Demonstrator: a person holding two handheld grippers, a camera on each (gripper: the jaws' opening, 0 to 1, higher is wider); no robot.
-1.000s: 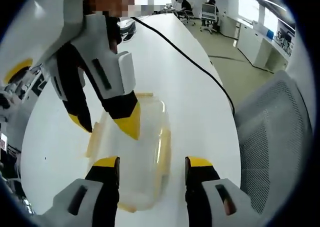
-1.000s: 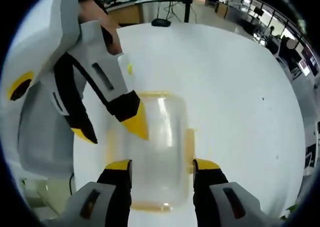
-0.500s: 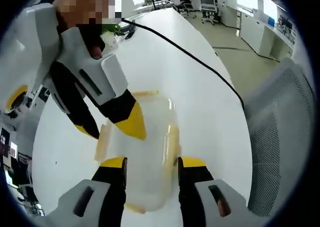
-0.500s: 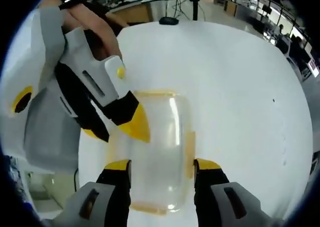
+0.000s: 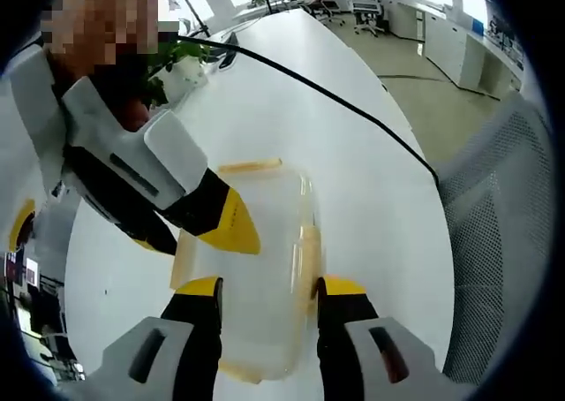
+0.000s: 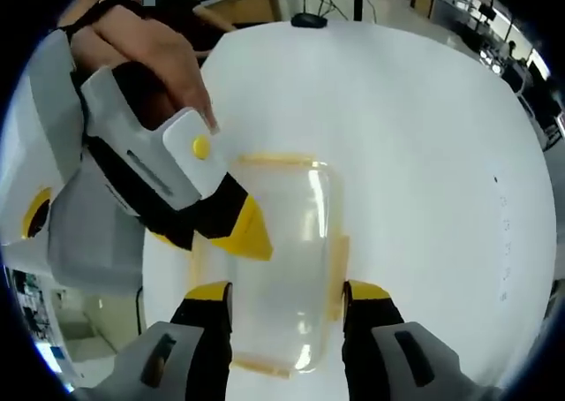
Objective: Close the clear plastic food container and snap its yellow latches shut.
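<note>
The clear plastic food container [image 5: 260,273] lies flat on the white table [image 5: 353,180], its lid already down, toward the table edge that runs beside a mesh office chair [image 5: 494,242]. Pale yellow latches show around it: one along the far end [image 5: 250,166], one on the long side by the chair [image 5: 309,251], and in the right gripper view one on the long side [image 6: 336,264] and one at the near end [image 6: 260,364]. Whether any is snapped home cannot be told. The left gripper [image 5: 263,288] is spread wide with a jaw either side of the container, seemingly to steady it or press the side latches inward. The right gripper [image 6: 285,291] straddles the opposite end the same way, jaws apart and gripping nothing; one yellow tip rests over the lid, probably to hold it down. A black cable [image 5: 335,101] trails across the table beyond the container, well apart from it.
</note>
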